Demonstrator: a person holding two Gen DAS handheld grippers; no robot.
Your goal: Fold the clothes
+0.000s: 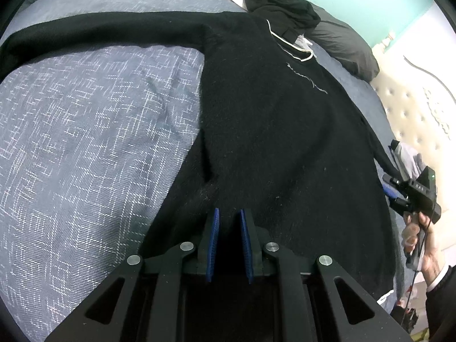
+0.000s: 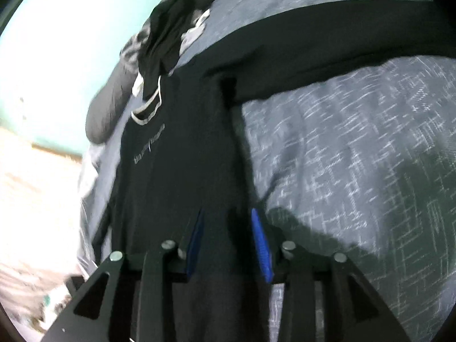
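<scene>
A black sweater [image 1: 285, 131] lies spread flat on the bed [image 1: 85, 142], one sleeve [image 1: 99, 32] stretched out sideways over the grey cover; the left claw [image 1: 229, 245] hovers over its hem, pads a narrow gap apart, gripping nothing; the right claw [image 2: 228, 245] stands wider, dark cloth showing between its pads, though blur hides whether it touches; a heap of clothes [image 1: 273, 0] sits beyond the collar.

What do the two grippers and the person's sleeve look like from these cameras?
Both grippers, left and right, have black angular frames with round silver pins and ribbed blue pads on their fingers. In the left wrist view, the right gripper's black body shows a small green light and a thin cable. The sleeve is dark over a white cuff.
</scene>
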